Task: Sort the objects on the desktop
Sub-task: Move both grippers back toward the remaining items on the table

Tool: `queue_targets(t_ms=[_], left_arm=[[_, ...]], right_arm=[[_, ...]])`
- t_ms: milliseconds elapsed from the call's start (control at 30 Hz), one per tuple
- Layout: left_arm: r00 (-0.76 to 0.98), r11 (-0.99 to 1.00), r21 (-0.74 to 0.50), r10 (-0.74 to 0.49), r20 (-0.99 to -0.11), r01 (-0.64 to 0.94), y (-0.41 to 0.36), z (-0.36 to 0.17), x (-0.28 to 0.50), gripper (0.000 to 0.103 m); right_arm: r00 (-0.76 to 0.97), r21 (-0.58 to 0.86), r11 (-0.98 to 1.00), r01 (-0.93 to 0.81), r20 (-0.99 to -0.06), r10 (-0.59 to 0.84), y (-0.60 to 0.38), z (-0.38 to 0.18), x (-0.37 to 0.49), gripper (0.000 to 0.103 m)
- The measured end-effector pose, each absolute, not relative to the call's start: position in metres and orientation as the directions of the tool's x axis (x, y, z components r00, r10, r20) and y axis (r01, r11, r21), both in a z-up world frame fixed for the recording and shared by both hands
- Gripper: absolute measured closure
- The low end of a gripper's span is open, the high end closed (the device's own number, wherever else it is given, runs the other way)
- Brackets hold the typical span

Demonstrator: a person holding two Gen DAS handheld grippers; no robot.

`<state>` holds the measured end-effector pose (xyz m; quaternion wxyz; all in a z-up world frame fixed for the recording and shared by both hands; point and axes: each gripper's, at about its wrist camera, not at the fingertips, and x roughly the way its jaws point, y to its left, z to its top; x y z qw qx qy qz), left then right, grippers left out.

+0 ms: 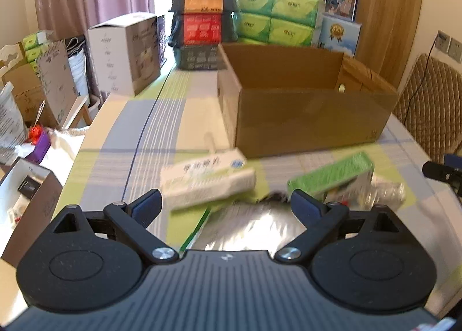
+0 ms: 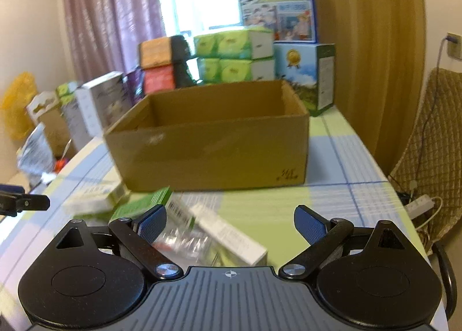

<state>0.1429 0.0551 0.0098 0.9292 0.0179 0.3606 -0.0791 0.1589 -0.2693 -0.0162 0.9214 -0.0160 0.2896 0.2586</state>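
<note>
Both wrist cams face cardboard box [image 1: 303, 117] [image 2: 213, 140], close, low.

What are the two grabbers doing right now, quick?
Left gripper: open, holding nothing, above the small boxes.
Right gripper: open, holding nothing.

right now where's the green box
In the left wrist view the green box lies on the table right of the white box, just before the cardboard box, ahead of the open left gripper's right finger.
</note>
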Motion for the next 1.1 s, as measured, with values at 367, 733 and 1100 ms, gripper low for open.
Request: queue_targets(t_ms=[367, 733, 1100], left_arm=[[0.674, 0.962, 0.01, -0.184, -0.716, 0.273, 0.057, -0.018, 0.12, 0.009], [0.632, 0.921, 0.022, -0.248, -0.734, 0.388, 0.045, -0.025, 0.124, 0.009], [0.618, 0.899, -0.014, -0.313, -0.721, 0.438, 0.009, -0.02, 0.136, 0.009]], right_arm=[[0.654, 0.028, 0.817, -0.576, -0.584, 0.481, -0.249, -0.037, 0.149, 0.01], [0.614, -0.026, 0.775, -0.632, -0.627, 0.479, -0.24, -0.054, 0.148, 0.01], [0.624, -0.074, 0.788, -0.612, -0.657, 0.423, -0.254, -0.066, 0.165, 0.011]])
